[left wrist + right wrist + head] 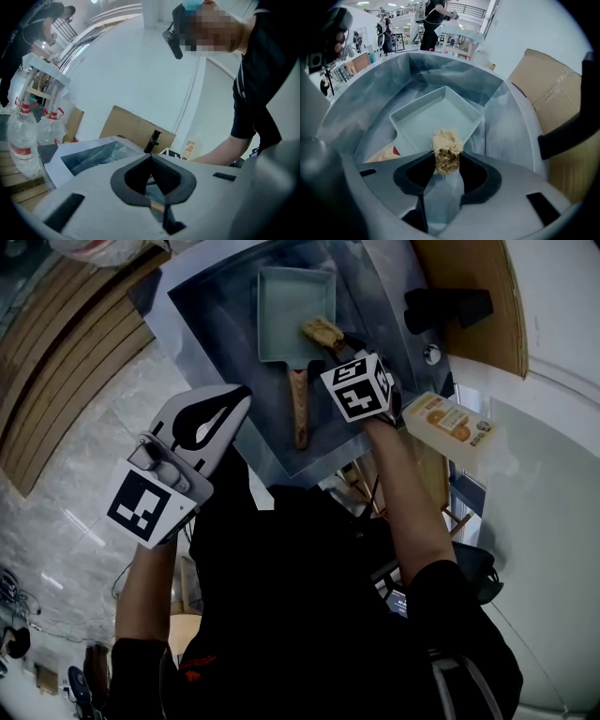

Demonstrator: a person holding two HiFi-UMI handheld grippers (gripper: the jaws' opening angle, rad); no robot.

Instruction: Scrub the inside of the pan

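The rectangular pan [295, 310] lies in the steel sink [216, 306], its wooden handle [299, 404] toward the person. The right gripper [447, 171] clamps a fibrous scrub pad [446, 150] over the pan's near edge, and its body hides most of the handle. The left gripper [152, 173], jaws pressed together on nothing, hangs by the sink's near-left edge.

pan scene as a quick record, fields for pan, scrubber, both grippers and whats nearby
pan: square, pale green, with a wooden handle, lying in the sink
scrubber: tan fibre pad at the pan's near rim; contact unclear
right gripper: shut on the scrubber
left gripper: jaws together, nothing between them, held away from the pan
nearby: bottle with an orange label, right of the sink
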